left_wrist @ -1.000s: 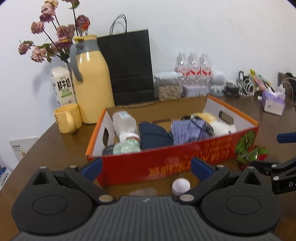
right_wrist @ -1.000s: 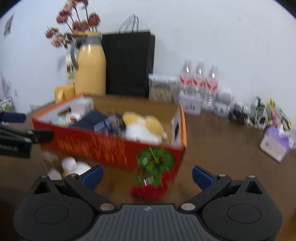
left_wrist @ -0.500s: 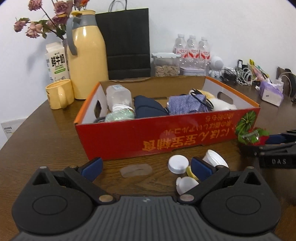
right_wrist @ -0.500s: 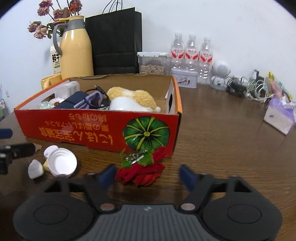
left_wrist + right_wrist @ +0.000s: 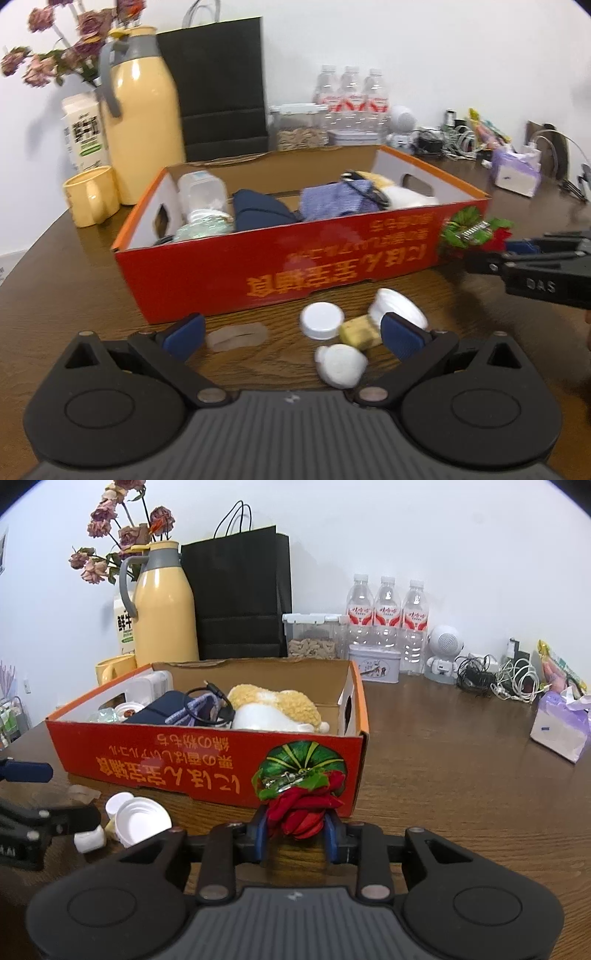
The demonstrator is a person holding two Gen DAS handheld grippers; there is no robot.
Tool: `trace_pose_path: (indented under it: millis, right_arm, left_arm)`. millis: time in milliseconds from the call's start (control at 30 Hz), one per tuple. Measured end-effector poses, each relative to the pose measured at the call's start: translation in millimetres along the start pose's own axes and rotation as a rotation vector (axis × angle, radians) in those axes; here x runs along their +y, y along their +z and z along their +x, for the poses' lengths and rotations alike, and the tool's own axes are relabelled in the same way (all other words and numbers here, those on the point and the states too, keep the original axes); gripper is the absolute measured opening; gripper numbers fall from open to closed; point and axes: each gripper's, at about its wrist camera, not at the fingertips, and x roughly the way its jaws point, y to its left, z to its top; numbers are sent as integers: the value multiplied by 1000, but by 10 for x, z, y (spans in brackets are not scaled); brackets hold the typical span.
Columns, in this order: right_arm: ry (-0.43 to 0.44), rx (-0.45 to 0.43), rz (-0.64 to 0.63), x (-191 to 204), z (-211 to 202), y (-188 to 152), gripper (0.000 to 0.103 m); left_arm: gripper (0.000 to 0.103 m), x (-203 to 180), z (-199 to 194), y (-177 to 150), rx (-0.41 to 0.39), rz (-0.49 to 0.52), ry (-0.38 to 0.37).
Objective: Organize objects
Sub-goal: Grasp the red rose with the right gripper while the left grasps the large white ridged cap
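The right gripper [image 5: 295, 830] has just been closing, and now its two blue fingers [image 5: 260, 830] squeeze a red and green flower clip [image 5: 299, 805] from both sides. The clip sits low in front of the red box [image 5: 207, 771], right by the box's near right corner, where a green pumpkin picture is printed. I cannot tell if the clip is off the bench [image 5: 443, 775] or resting on it.

The left gripper [image 5: 291, 332] is wide apart and holds nothing. It hangs over the brown bench in front of the long red side of the box. Between and just past its fingers lies a small pile of things: a flat white cap [image 5: 321, 320], a yellow block [image 5: 359, 334], a white round lid [image 5: 397, 308] standing on its edge, and a small white lump [image 5: 341, 365]. Its right finger is close to the yellow block and the round lid. A see-through bit of plastic [image 5: 236, 335] lies flat near its left finger.

Inside the box are a clear plastic jar [image 5: 201, 194], a dark blue pouch [image 5: 258, 214], a purple cloth [image 5: 332, 203] with a black cable on it, and a fluffy yellow and white toy [image 5: 273, 707].

Behind the box stand a tall yellow jug [image 5: 164, 605], a yellow mug [image 5: 90, 201], a black paper bag [image 5: 240, 594] and three water bottles [image 5: 386, 616].
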Motion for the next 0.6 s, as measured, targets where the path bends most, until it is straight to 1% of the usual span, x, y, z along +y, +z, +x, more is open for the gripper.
trace_pose_path:
  millis: [133, 300, 333, 367, 400, 533, 567, 600]
  right_arm:
    - [4, -26, -1, 1, -47, 4, 28]
    - [25, -55, -12, 22, -119, -3, 28]
    - [29, -60, -14, 25, -133, -4, 28]
    - [32, -66, -16, 29, -146, -5, 28]
    - [37, -72, -16, 28, -159, -5, 28]
    - [51, -89, -12, 24, -202, -5, 28]
    - [55, -92, -12, 22, -213, -5, 28]
    - [58, -95, -13, 28, -220, -6, 28]
  left_arm:
    - [103, -188, -36, -8, -25, 53, -41]
    - [103, -432, 15, -1, -23, 113, -72]
    - [101, -468, 26, 4, -23, 121, -75]
    - [96, -497, 36, 10, -24, 126, -78]
    - [93, -522, 47, 16, -24, 127, -81]
    - [70, -581, 146, 37, 8, 124, -80]
    - [66, -580, 169, 38, 17, 123, -82]
    - [64, -580, 188, 39, 23, 124, -81]
